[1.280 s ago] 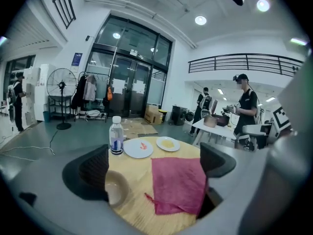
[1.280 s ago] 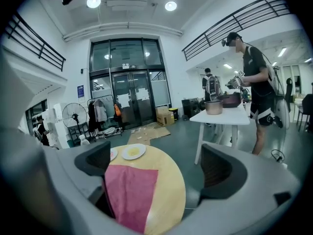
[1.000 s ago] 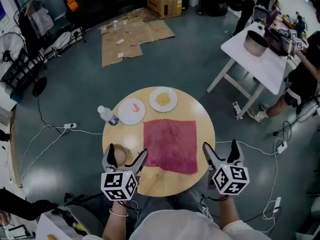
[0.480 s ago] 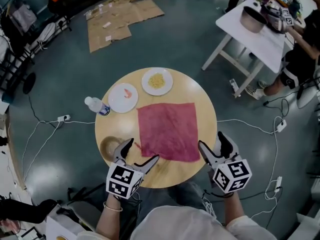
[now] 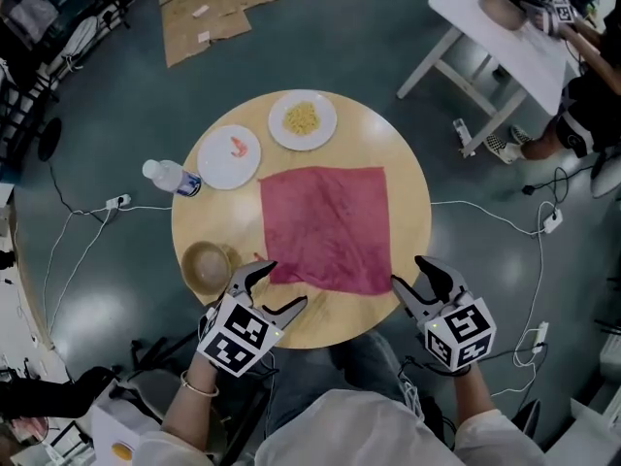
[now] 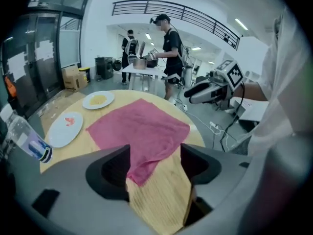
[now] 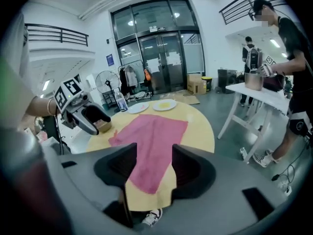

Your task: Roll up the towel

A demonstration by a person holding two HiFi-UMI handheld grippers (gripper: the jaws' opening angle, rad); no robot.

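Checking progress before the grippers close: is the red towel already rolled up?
No, the towel lies flat and spread out on the round table.

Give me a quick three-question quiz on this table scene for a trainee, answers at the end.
1. True or false: the pink square cloth towel lies flat and unrolled on the round wooden table.
2. What colour is the food on the white round plate farthest from the person?
3. Nearest the clear plastic bottle: A that plate, B the white plate with a pink morsel, C the towel?
Key: 1 true; 2 yellow; 3 B.
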